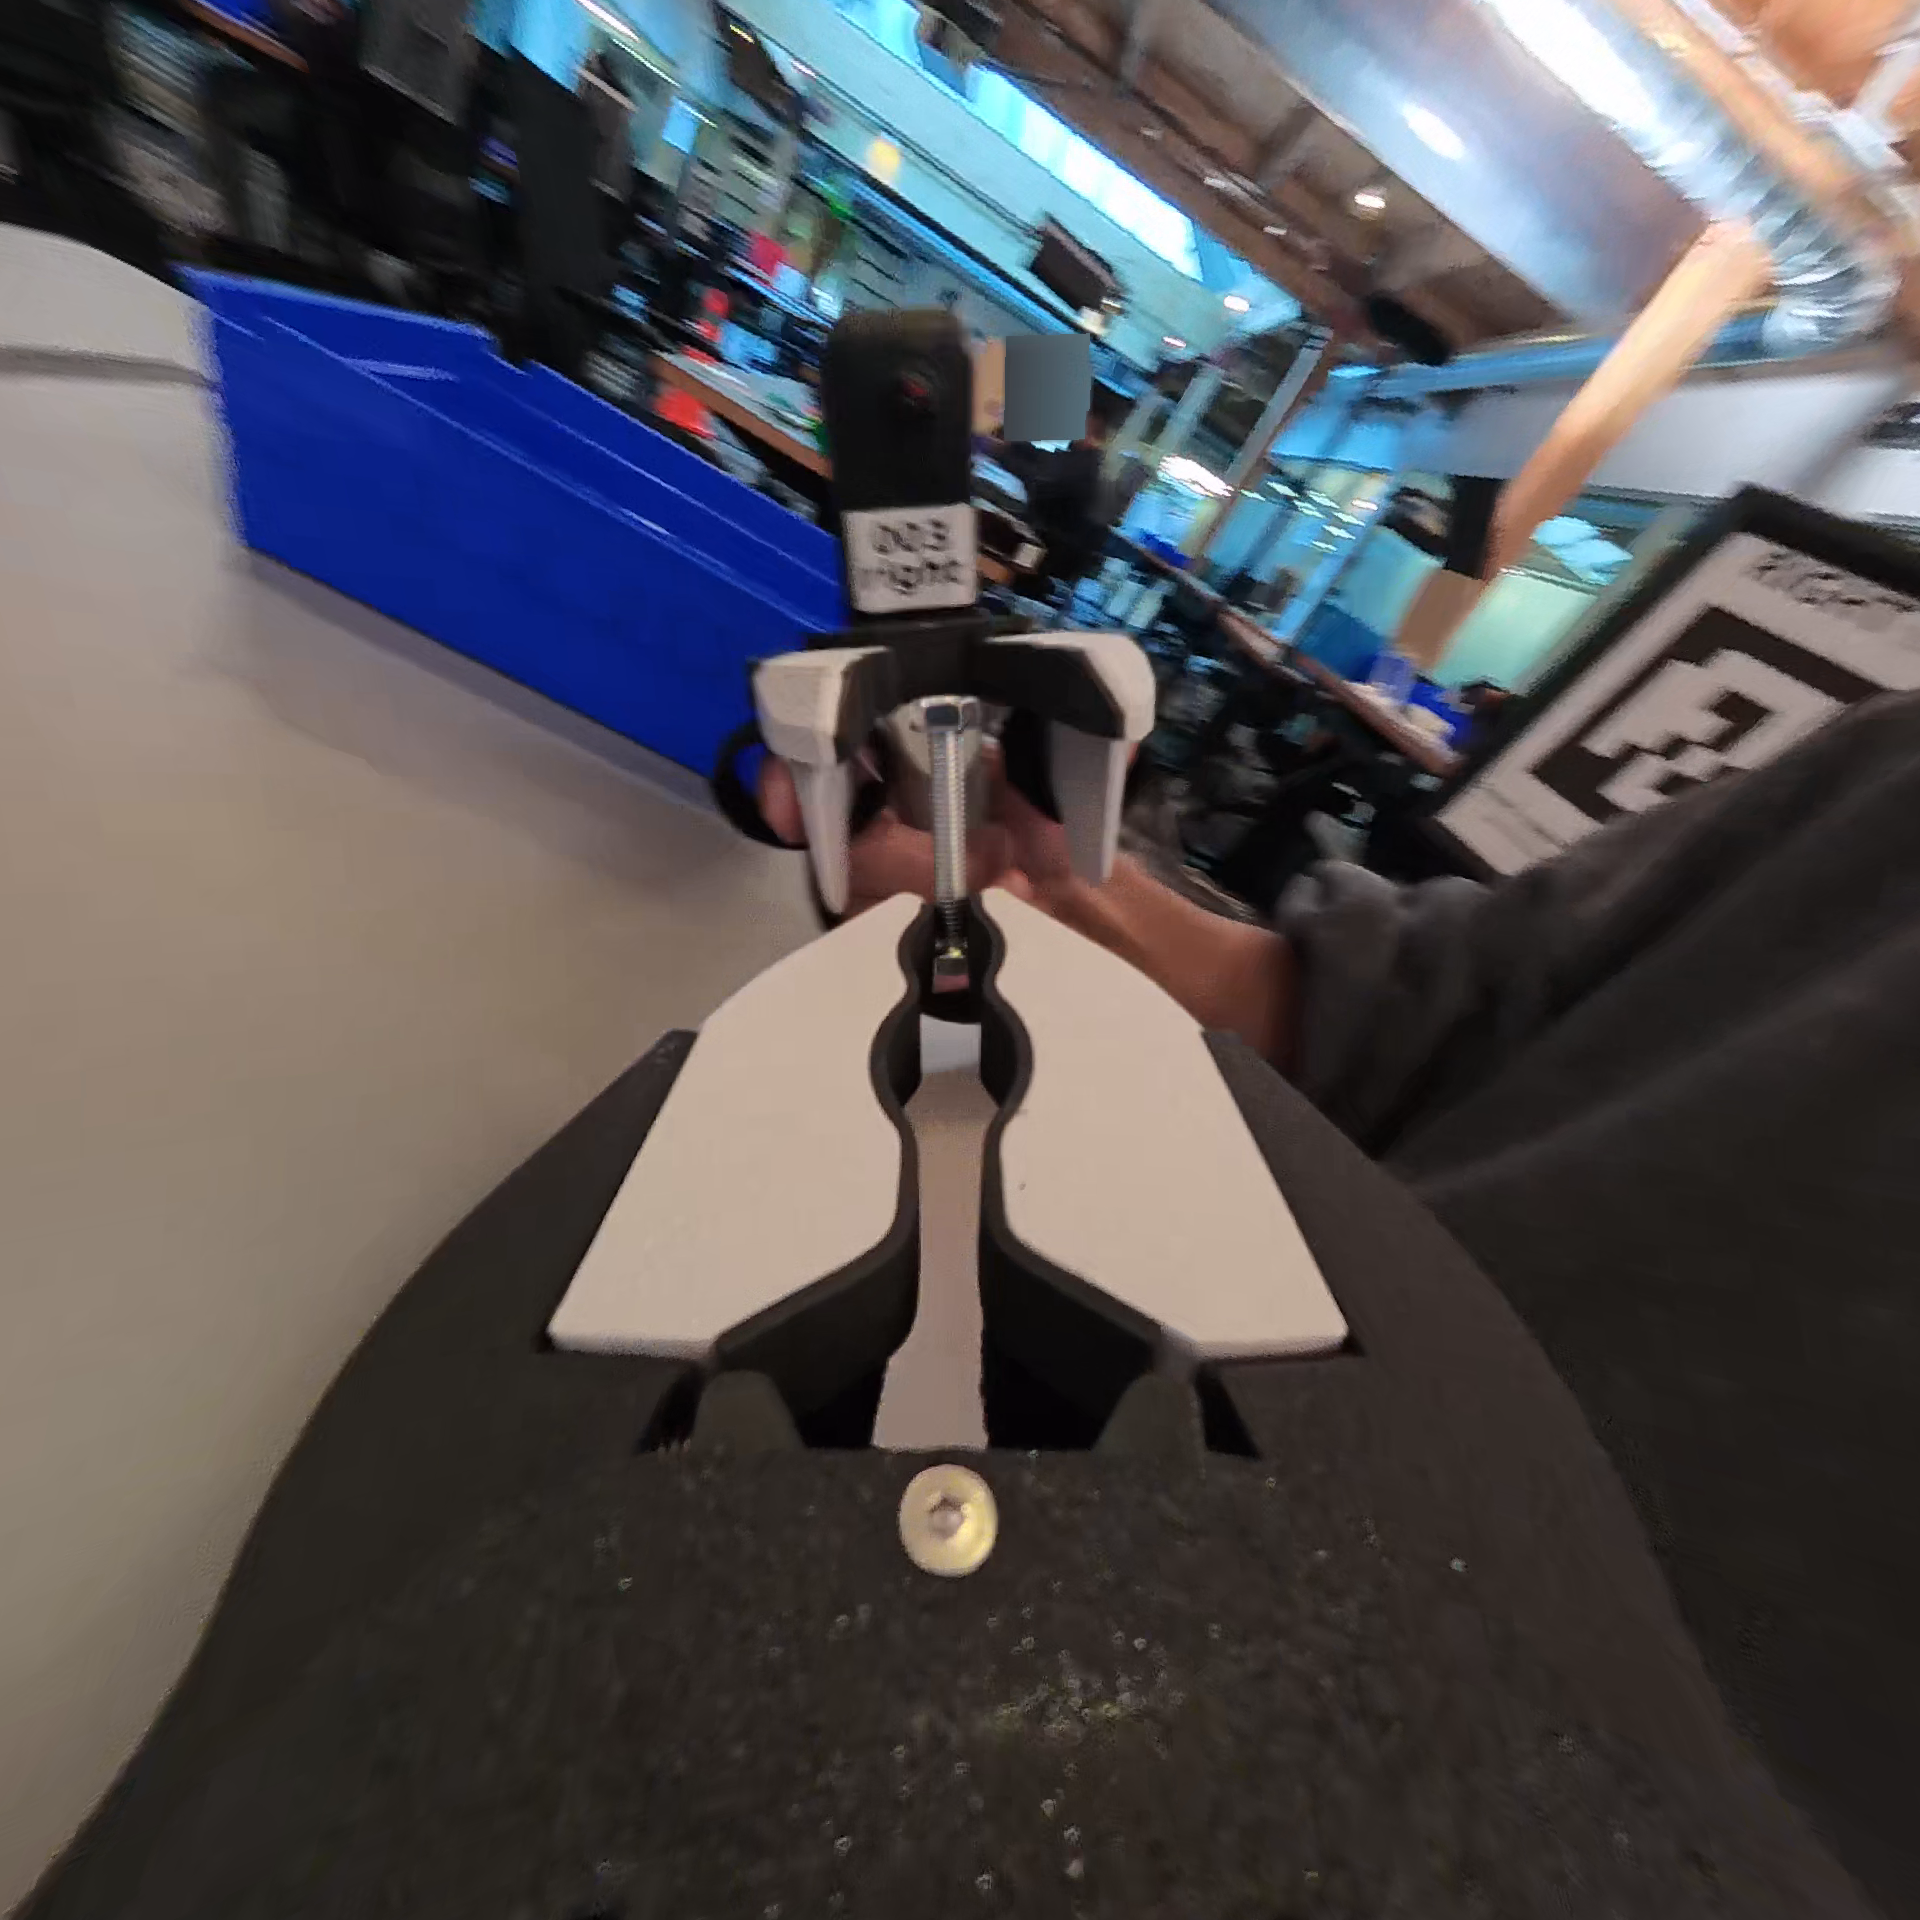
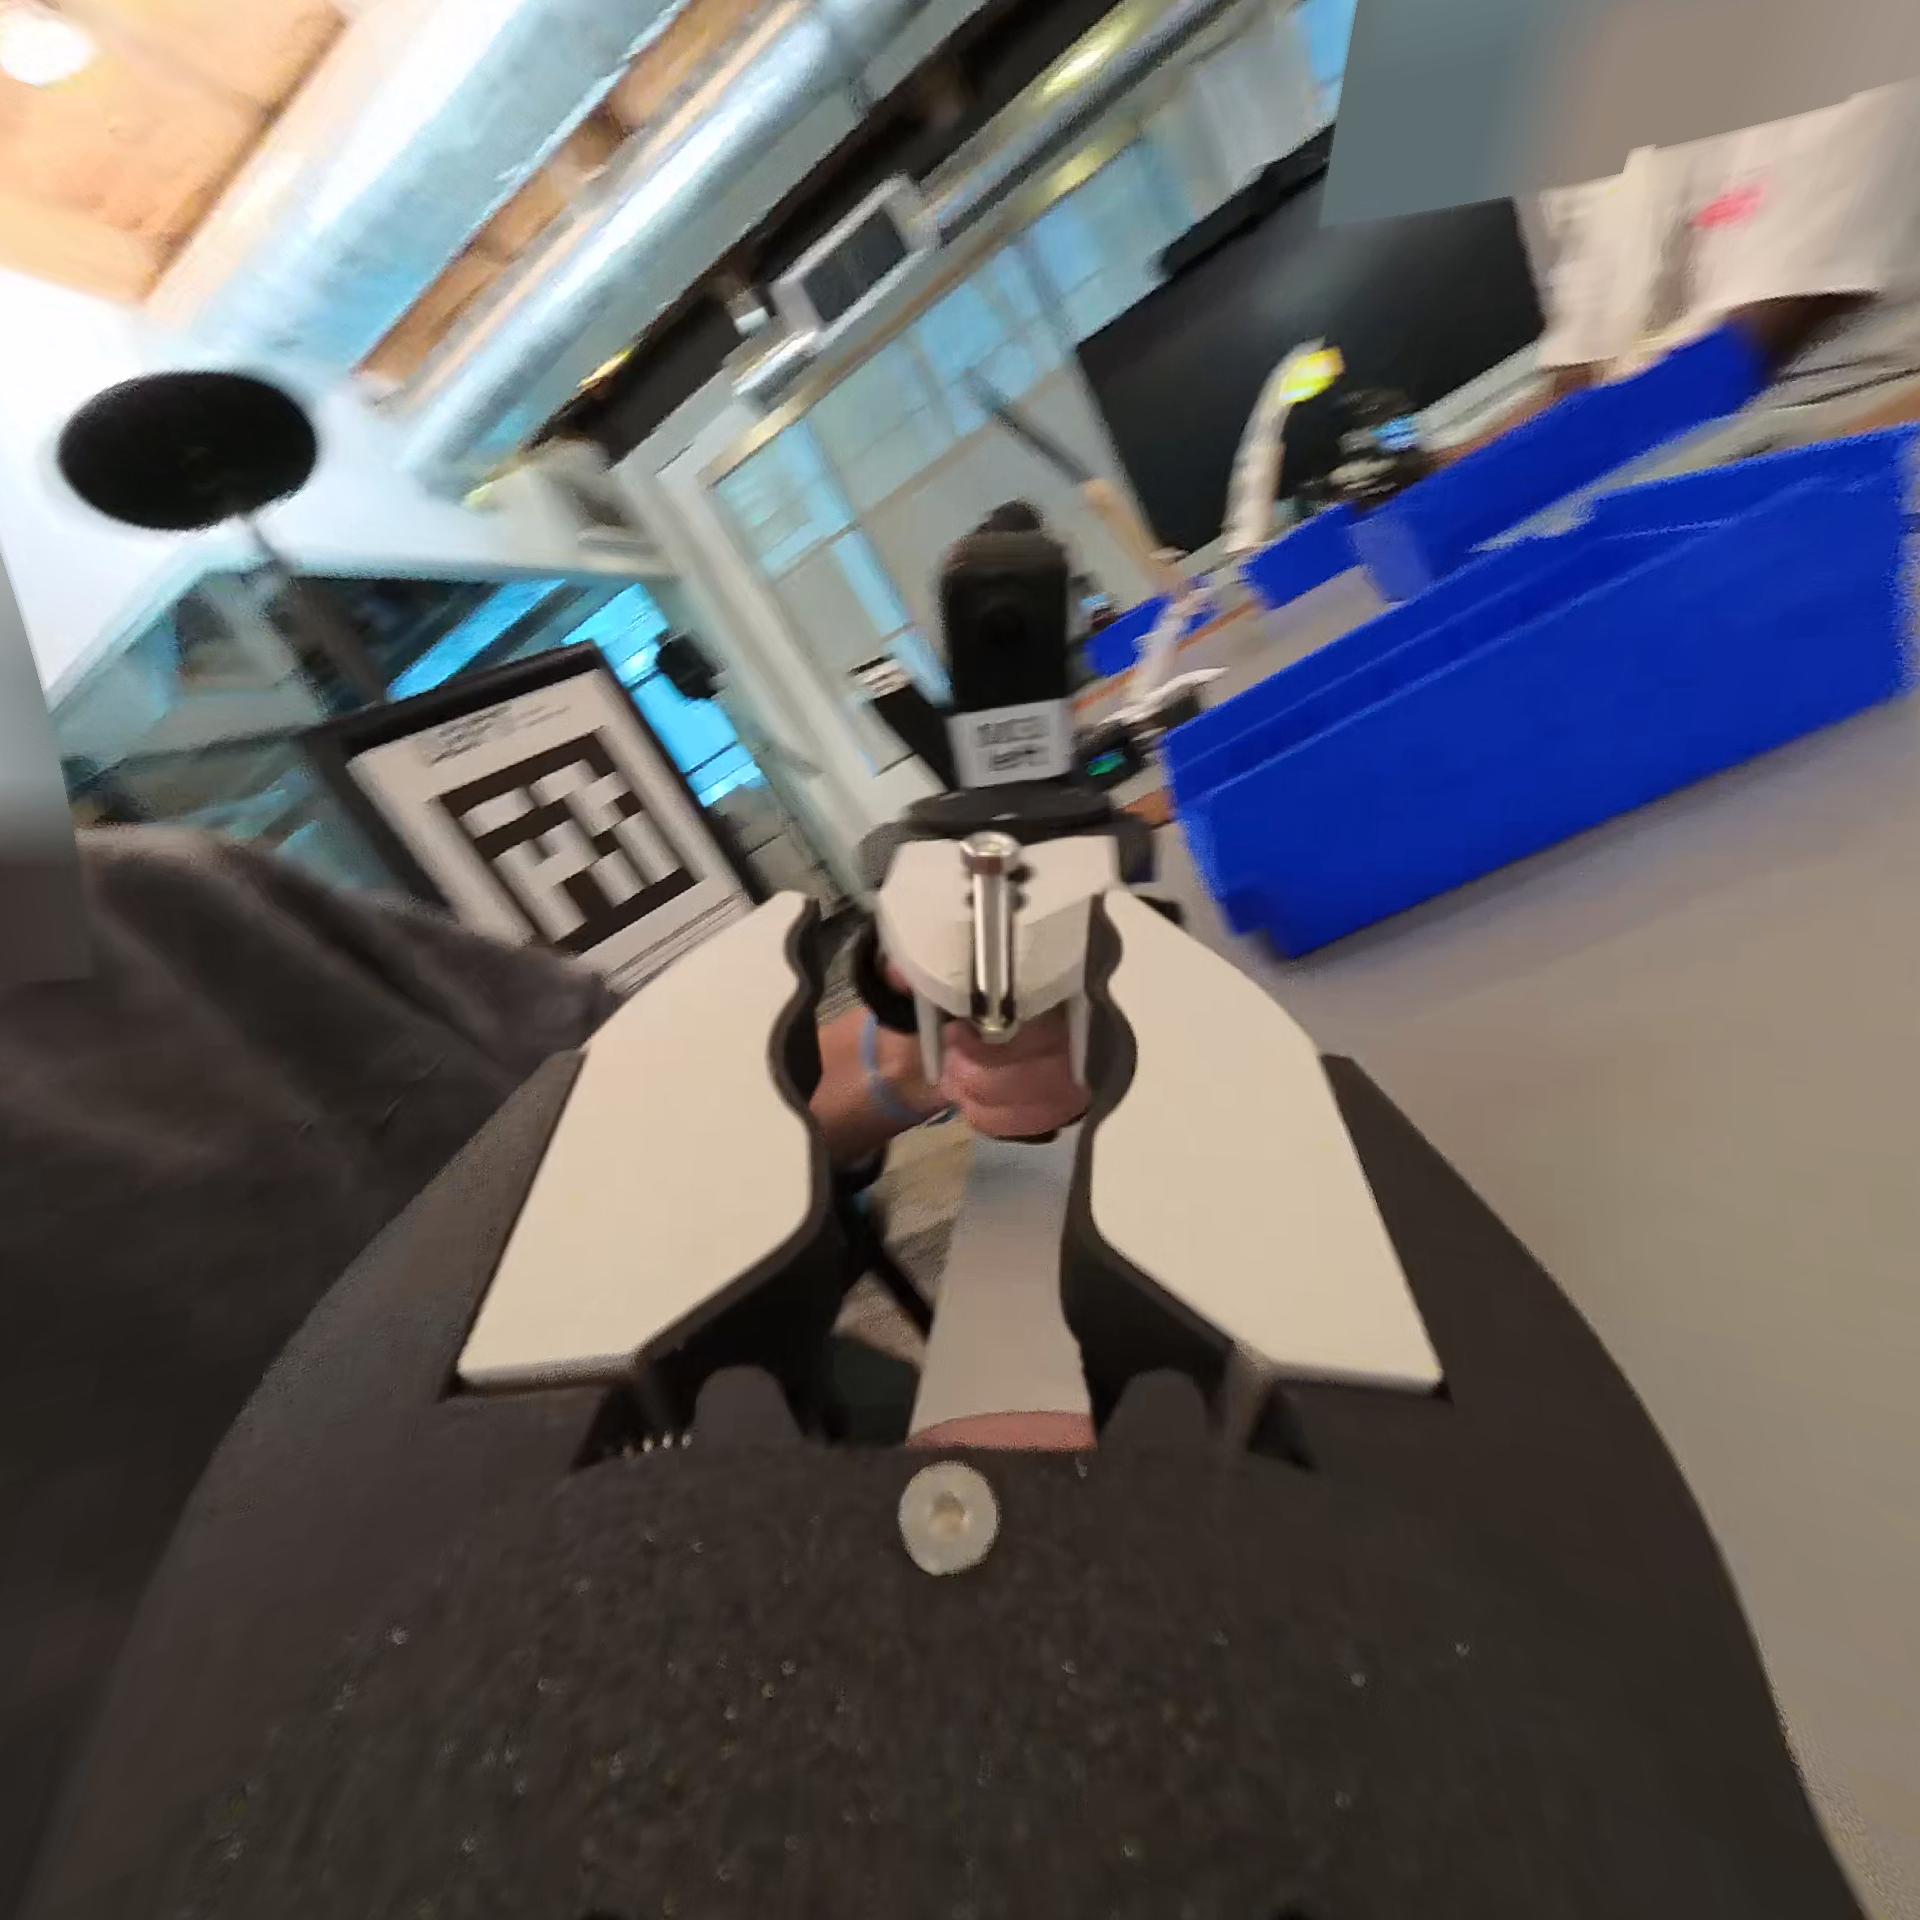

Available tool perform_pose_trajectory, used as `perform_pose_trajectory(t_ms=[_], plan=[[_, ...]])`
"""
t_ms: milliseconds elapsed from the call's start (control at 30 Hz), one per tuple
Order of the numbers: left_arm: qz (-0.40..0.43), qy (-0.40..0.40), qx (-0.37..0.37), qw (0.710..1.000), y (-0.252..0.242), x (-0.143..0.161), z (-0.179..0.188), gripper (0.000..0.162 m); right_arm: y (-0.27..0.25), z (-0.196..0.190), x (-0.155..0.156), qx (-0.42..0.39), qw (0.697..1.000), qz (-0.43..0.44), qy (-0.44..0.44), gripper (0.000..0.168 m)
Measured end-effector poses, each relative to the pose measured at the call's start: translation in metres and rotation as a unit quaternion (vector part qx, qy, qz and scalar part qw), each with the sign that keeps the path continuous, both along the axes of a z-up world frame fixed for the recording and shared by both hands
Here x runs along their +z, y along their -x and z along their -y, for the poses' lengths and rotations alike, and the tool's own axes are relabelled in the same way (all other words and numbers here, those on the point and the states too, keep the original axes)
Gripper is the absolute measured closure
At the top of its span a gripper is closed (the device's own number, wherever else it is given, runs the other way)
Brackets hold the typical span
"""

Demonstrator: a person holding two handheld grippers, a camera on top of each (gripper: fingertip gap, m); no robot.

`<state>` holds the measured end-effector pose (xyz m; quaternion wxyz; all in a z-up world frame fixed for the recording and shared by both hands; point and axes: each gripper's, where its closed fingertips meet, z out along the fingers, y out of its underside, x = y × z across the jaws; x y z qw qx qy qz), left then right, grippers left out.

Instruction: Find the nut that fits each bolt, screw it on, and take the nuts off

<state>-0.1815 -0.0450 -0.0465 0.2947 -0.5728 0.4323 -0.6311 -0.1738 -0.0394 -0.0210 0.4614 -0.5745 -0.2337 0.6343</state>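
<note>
Left gripper (image 1: pixel 951 940) is clamping the bolt (image 1: pixel 948 805) near its threaded tip, held in the air between both grippers, while right gripper (image 2: pixel 956 997) is standing spread apart around it; I'd keep axes aligned before regripping.

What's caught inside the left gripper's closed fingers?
The threaded end of a silver bolt, apparently with a nut on it. The left gripper hides the bolt's tip behind its black pads.
</note>
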Motion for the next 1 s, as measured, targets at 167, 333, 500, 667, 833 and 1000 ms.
perform_pose_trajectory(t_ms=[167,333,500,667,833,1000], plan=[[-0.056,-0.078,0.136,0.986,0.006,-0.017,-0.041,0.157,-0.005,-0.041,-0.005,-0.157,0.984,-0.018,0.085,0.120],[-0.077,-0.090,0.137,0.983,0.003,-0.026,-0.041,0.157,0.006,-0.047,-0.020,-0.271,0.960,0.055,0.048,0.131],[-0.077,-0.093,0.125,0.985,0.000,-0.026,-0.035,0.157,0.013,-0.045,-0.027,-0.267,0.957,0.098,0.048,0.150],[-0.077,-0.092,0.100,0.988,-0.003,-0.026,-0.026,0.157,0.013,-0.041,-0.024,-0.256,0.960,0.111,0.020,0.157],[-0.036,-0.037,0.044,0.998,0.000,-0.014,-0.013,0.157,0.019,-0.028,-0.012,-0.174,0.981,0.081,-0.022,0.157],[0.018,0.043,-0.063,0.997,0.001,0.002,0.016,0.157,0.017,0.003,0.003,-0.029,0.997,0.008,-0.068,0.157]])
